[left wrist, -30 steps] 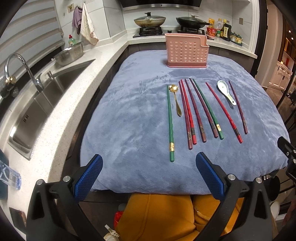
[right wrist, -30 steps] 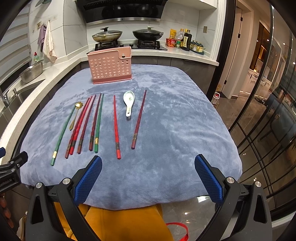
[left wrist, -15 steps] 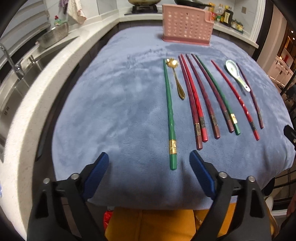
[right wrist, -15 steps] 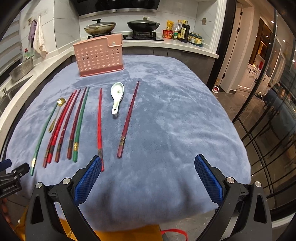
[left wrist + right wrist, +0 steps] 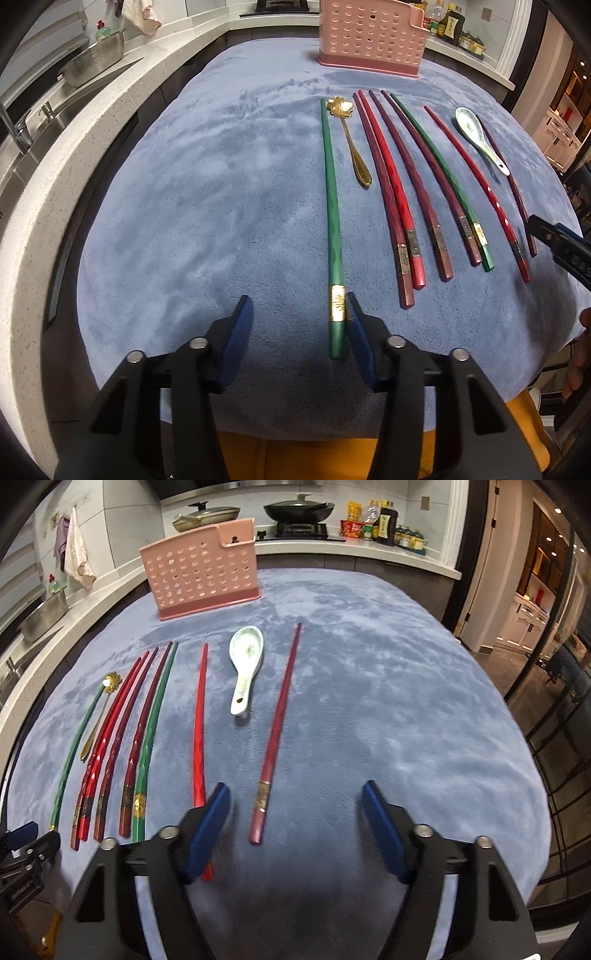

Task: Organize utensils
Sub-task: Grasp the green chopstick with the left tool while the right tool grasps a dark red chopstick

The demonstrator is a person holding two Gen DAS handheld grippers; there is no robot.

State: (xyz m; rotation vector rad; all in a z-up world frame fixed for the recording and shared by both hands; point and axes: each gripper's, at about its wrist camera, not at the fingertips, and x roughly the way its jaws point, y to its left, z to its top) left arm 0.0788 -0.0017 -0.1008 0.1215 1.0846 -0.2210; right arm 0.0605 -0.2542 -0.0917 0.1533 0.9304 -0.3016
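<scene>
Several chopsticks lie side by side on a blue cloth (image 5: 221,206) in front of a pink holed utensil holder (image 5: 369,37). My left gripper (image 5: 297,332) hangs low over the cloth with its jaws closing. The near end of a green chopstick (image 5: 332,221) lies between the pads, close to the right one, and neither presses it. My right gripper (image 5: 295,816) is closing too, and the near end of a dark red chopstick (image 5: 277,720) lies free between its pads. A bright red chopstick (image 5: 199,720) runs behind its left finger (image 5: 208,823). A gold spoon (image 5: 354,155) and a white ceramic spoon (image 5: 245,664) lie among them.
A stone counter (image 5: 55,177) with a sink and a metal colander (image 5: 92,59) runs along the left. Pans (image 5: 299,509) and bottles (image 5: 384,524) stand on the back counter. A person's yellow clothing (image 5: 332,458) shows below the cloth's near edge.
Both grippers have come down and forward over the cloth and their jaws have narrowed. The left now straddles the green chopstick's end, the right the dark red one's.
</scene>
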